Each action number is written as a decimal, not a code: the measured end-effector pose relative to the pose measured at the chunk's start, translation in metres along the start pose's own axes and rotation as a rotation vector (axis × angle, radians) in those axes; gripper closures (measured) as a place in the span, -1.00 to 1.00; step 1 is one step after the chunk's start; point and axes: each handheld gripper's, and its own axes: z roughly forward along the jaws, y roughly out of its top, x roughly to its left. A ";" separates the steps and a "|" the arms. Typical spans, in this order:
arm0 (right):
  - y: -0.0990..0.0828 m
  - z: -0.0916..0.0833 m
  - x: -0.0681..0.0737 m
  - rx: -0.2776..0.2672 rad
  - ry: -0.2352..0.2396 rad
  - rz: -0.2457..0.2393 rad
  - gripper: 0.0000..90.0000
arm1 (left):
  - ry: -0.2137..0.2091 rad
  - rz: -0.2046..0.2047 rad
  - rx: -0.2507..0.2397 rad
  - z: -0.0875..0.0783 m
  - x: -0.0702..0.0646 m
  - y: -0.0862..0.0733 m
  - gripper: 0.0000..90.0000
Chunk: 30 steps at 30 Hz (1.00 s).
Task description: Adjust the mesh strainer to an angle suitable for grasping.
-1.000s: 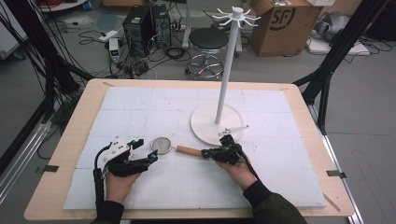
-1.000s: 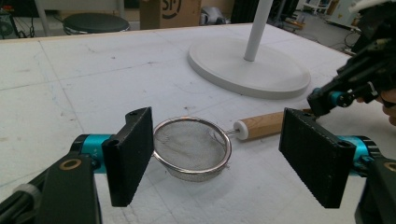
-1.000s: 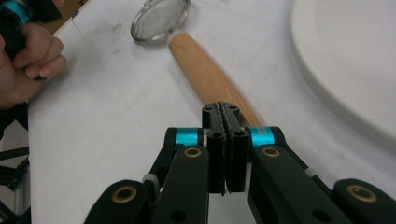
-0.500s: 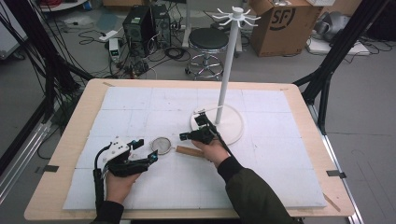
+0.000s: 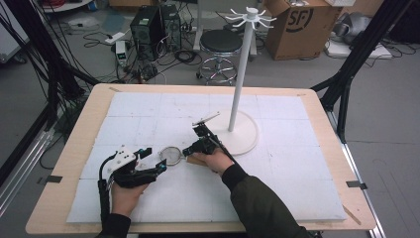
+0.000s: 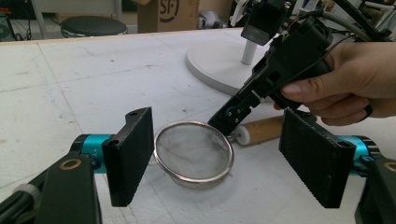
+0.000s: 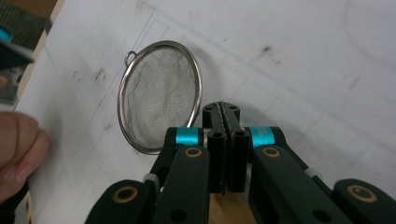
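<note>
Here I am holding my left gripper low and level over the mat, its jaws standing wide with nothing between the pads, so the strainer is lying framed just ahead of them. I am reaching my right gripper across, tilted down, its jaws pressed together right at the neck where the mesh bowl is meeting the wooden handle; whether they are pinching that neck I cannot tell. Beyond, the white stand is waiting near my right hand, probably for hanging.
</note>
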 end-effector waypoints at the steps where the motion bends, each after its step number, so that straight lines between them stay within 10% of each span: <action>1: -0.001 0.001 0.002 0.009 0.005 -0.009 0.99 | 0.003 0.006 0.002 -0.001 0.000 0.000 -0.40; 14: -0.021 0.005 0.028 0.134 0.072 -0.133 0.99 | 0.030 -0.002 -0.014 -0.007 0.004 0.001 -0.40; 30: -0.048 -0.014 0.023 0.068 0.083 -0.183 0.99 | 0.027 0.001 -0.003 -0.005 0.003 0.000 -0.39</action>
